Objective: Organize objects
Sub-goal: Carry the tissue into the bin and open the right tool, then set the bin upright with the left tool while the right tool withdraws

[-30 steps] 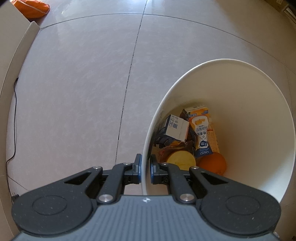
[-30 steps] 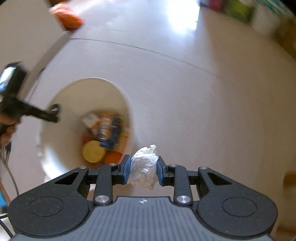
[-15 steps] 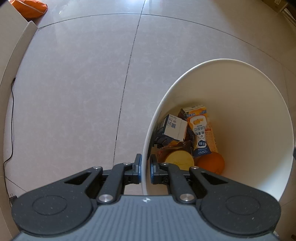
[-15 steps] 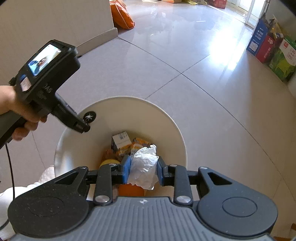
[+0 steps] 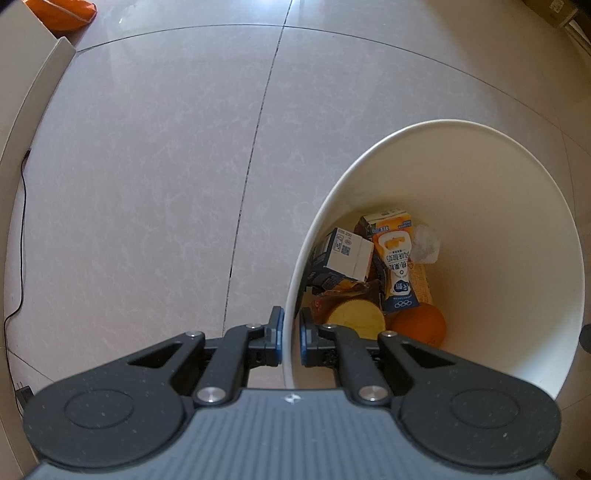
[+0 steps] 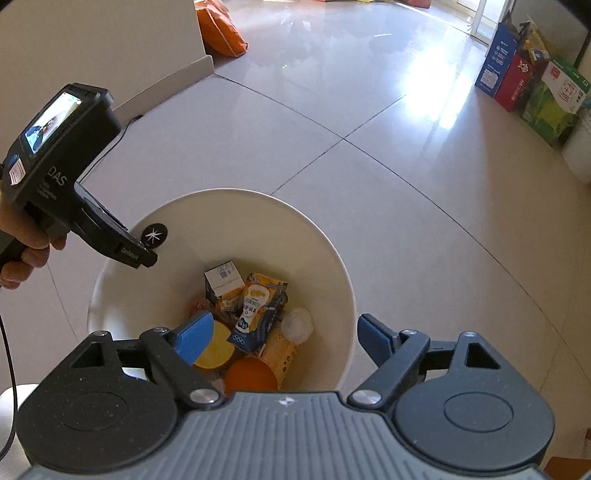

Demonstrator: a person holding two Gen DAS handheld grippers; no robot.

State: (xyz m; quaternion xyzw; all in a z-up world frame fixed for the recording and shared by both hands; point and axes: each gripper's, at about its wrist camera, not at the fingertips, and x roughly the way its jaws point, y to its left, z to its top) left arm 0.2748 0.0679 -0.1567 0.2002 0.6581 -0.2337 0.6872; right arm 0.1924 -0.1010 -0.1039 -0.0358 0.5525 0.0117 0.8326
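A white bin (image 6: 332,258) stands on the tiled floor and holds cartons, an orange (image 6: 251,376), a yellow disc and a crumpled white tissue (image 6: 297,325). My right gripper (image 6: 284,336) is open and empty above the bin's mouth. My left gripper (image 5: 289,334) is shut on the bin's rim (image 5: 291,332); in the right wrist view its body (image 6: 62,177) sits at the bin's left edge. The tissue also shows inside the bin in the left wrist view (image 5: 424,245), beside an orange milk carton (image 5: 395,266).
An orange bag (image 6: 221,26) lies by the wall corner far back. Coloured boxes (image 6: 524,81) stand along the far right wall. A black cable (image 5: 20,236) runs along the left skirting. Bare tiles surround the bin.
My right gripper has opened and let go of the white tissue, which now lies inside the bin. The left gripper has kept its hold on the rim.
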